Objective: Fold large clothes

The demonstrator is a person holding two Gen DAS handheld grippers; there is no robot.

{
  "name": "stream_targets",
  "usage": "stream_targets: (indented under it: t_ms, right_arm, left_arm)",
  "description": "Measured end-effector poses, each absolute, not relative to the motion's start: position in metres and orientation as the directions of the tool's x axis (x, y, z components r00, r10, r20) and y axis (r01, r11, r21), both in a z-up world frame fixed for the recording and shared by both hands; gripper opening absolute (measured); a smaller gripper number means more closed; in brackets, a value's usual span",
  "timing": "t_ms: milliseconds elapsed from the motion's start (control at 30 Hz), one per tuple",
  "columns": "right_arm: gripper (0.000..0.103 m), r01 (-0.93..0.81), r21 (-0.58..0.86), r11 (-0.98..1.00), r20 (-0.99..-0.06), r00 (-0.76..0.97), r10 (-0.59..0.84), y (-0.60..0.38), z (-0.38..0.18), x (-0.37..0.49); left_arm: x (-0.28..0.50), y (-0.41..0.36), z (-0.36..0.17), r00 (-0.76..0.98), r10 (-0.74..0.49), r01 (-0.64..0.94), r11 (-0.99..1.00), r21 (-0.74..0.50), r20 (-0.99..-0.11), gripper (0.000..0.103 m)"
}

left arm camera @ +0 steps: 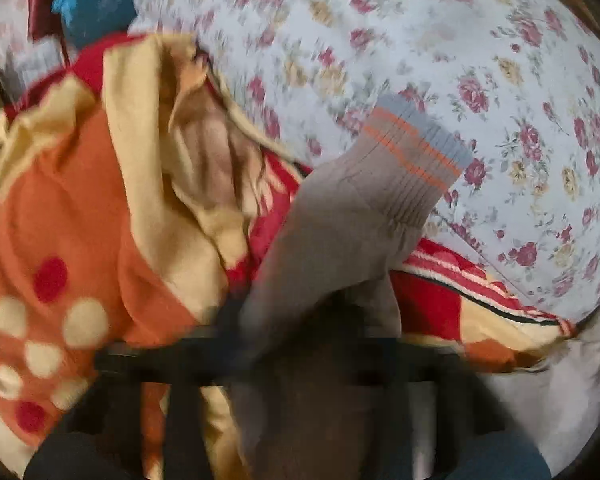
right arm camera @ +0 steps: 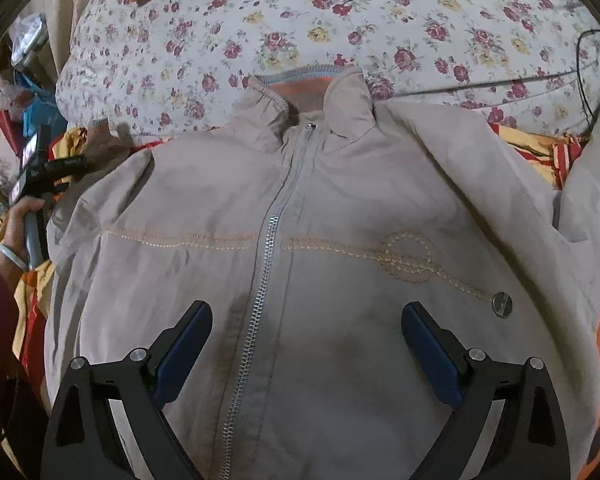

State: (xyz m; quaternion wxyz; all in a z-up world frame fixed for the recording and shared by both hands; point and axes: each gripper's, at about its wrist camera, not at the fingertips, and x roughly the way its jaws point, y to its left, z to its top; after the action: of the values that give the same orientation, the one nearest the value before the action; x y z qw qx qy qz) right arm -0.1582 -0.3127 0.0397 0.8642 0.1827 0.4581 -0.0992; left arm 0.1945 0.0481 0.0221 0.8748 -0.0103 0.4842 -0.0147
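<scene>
Beige zip-up jacket (right arm camera: 300, 240) lies front-up on the bed (right arm camera: 340, 20), spread over an orange, red and cream blanket (left arm camera: 80, 208). Collar away from the right gripper (right arm camera: 306, 332), hem toward it. The zipper (right arm camera: 272, 240) marks the long axis; it runs straight out ahead, passing between the two blue-padded fingers (right arm camera: 184, 352), closer to the left-hand one.

Right gripper: fingers spread wide, nothing between them but the chest panel beneath. Whether the tips touch the cloth, I cannot tell. It sits over the lower chest, about centred on the body of the garment.

Left gripper (left arm camera: 296, 320): picture blurred, the fingers themselves lost in dark smear at the bottom. Judged pressed together and pinching the sleeve (left arm camera: 332, 240), since the beige cloth rises directly out from where the tips should be. The ribbed cuff (left arm camera: 416, 152), grey with orange stripes, stands beyond the fingers and up to the right, over the floral sheet. In the right wrist view the person's left hand (right arm camera: 24, 224) holds this tool out beyond the jacket's left edge.

Judgement: the sleeve is the left hand's to carry. The fold would go across the zipper line, toward the right gripper's side. Left hand is far nearer the sleeve; the right is better placed to pin the body flat.
</scene>
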Motion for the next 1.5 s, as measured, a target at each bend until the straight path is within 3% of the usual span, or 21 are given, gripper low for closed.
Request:
stream_targets:
  t_ms: [100, 333, 533, 700, 800, 867, 933, 1000, 1067, 1133, 1200, 1300, 1400, 1433, 1500]
  right_arm:
    - [0.097, 0.344, 0.229, 0.91, -0.827, 0.562, -0.005, -0.313, 0.041, -0.16]
    - [0.097, 0.361, 0.295, 0.885, -0.804, 0.594, 0.026, -0.316, 0.05, -0.166]
    - [0.097, 0.371, 0.303, 0.878, -0.776, 0.631, 0.0, -0.324, 0.067, -0.176]
    - [0.097, 0.419, 0.35, 0.838, -0.759, 0.652, -0.009, -0.344, 0.072, -0.186]
    - [0.097, 0.446, 0.366, 0.817, -0.747, 0.664, -0.028, -0.354, 0.075, -0.192]
    - [0.097, 0.469, 0.354, 0.809, -0.739, 0.671, -0.066, -0.36, 0.079, -0.198]
    - [0.097, 0.487, 0.34, 0.805, -0.728, 0.678, -0.102, -0.365, 0.083, -0.203]
    - [0.097, 0.503, 0.337, 0.796, -0.723, 0.68, -0.123, -0.371, 0.085, -0.208]
    - [0.097, 0.495, 0.357, 0.792, -0.721, 0.685, -0.103, -0.372, 0.086, -0.21]
    - [0.097, 0.45, 0.367, 0.814, -0.726, 0.686, -0.053, -0.367, 0.087, -0.204]
    - [0.098, 0.393, 0.353, 0.849, -0.73, 0.684, -0.013, -0.356, 0.087, -0.198]
    - [0.101, 0.279, 0.297, 0.913, -0.761, 0.647, 0.049, -0.328, 0.083, -0.173]
    - [0.101, 0.23, 0.214, 0.949, -0.775, 0.632, 0.021, -0.31, 0.073, -0.151]
    - [0.098, 0.217, 0.191, 0.957, -0.785, 0.62, 0.016, -0.306, 0.066, -0.143]
    - [0.061, 0.176, 0.175, 0.969, -0.829, 0.558, 0.048, -0.3, 0.051, -0.129]
  left_arm:
    - [0.182, 0.05, 0.035, 0.541, -0.112, 0.043, 0.993, -0.106, -0.834, 0.005]
    - [0.108, 0.007, 0.111, 0.56, -0.332, 0.288, 0.937, -0.198, -0.759, 0.004]
    - [0.045, -0.054, 0.162, 0.479, -0.525, 0.488, 0.825, -0.283, -0.704, 0.004]
    - [-0.014, -0.109, 0.162, 0.352, -0.644, 0.57, 0.723, -0.39, -0.68, 0.004]
    - [-0.039, -0.136, 0.13, 0.269, -0.68, 0.55, 0.69, -0.471, -0.682, 0.004]
    - [-0.053, -0.151, 0.1, 0.245, -0.642, 0.521, 0.719, -0.46, -0.727, 0.006]
    - [-0.061, -0.166, 0.072, 0.211, -0.553, 0.533, 0.757, -0.38, -0.806, 0.026]
    - [-0.071, -0.167, 0.055, 0.191, -0.477, 0.561, 0.77, -0.303, -0.858, 0.037]
    - [-0.078, -0.155, 0.062, 0.212, -0.459, 0.585, 0.767, -0.265, -0.863, 0.04]
    - [-0.085, -0.134, 0.079, 0.271, -0.44, 0.605, 0.77, -0.204, -0.856, 0.062]
    - [-0.092, -0.105, 0.099, 0.403, -0.394, 0.59, 0.802, -0.094, -0.826, 0.076]
    - [-0.091, -0.071, 0.098, 0.578, -0.259, 0.496, 0.865, 0.081, -0.774, 0.081]
    - [-0.076, -0.042, 0.072, 0.624, -0.1, 0.356, 0.919, 0.168, -0.775, 0.081]
    - [-0.071, -0.034, 0.064, 0.604, -0.08, 0.326, 0.933, 0.154, -0.793, 0.081]
    - [-0.054, -0.011, 0.048, 0.527, -0.092, 0.247, 0.968, 0.05, -0.845, 0.081]
